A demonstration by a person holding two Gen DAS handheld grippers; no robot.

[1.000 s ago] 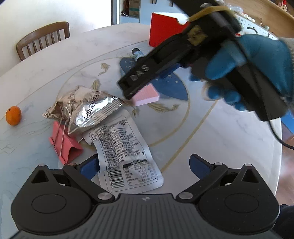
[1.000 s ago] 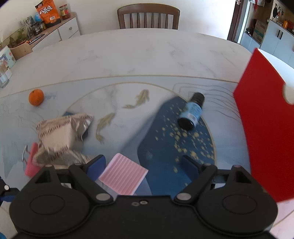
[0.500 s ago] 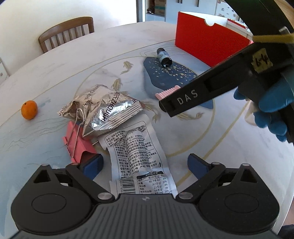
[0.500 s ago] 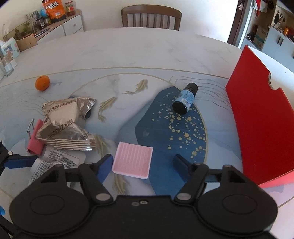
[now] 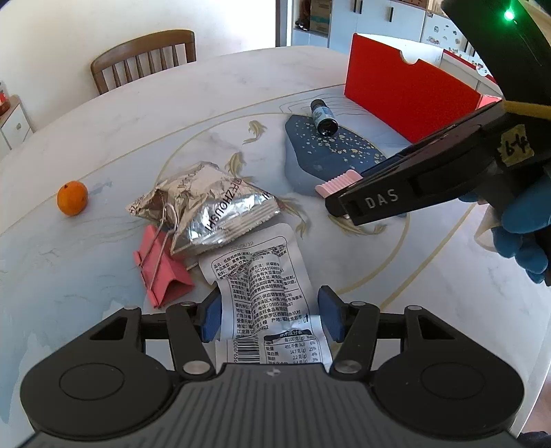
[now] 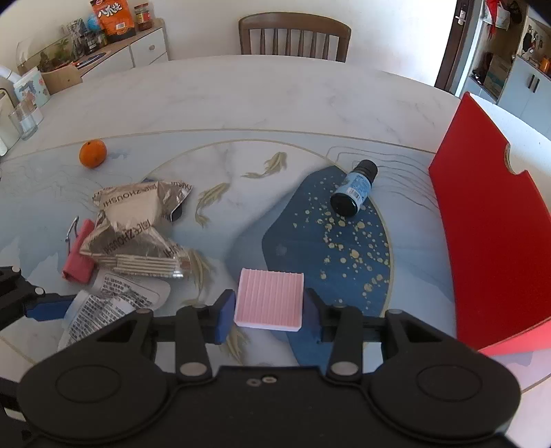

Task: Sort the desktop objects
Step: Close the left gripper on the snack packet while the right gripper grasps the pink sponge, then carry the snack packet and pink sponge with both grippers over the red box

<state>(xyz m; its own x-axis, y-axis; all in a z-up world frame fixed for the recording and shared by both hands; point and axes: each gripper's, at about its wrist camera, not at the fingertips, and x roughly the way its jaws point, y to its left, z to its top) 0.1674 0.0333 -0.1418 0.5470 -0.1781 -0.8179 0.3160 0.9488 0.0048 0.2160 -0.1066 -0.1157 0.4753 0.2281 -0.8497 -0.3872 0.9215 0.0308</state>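
You are working in bright, even daylight; in the left wrist view the table (image 5: 103, 144) washes pale toward the upper left, and the silver packet (image 5: 213, 210) throws glare off its creases. Both fisheye views bow straight lines hard at the rims, with dark corners. Your right wrist view is slightly soft, and a green lamp (image 5: 508, 14) glows at upper right.

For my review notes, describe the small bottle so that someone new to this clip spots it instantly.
Start at the tall red box on the table's right side, then look just left of it to the dark blue gold-speckled patch in the tabletop pattern. The small bottle lies on its side at that patch's far edge. It alone is cylindrical, dark glass with a pale blue label and black cap.
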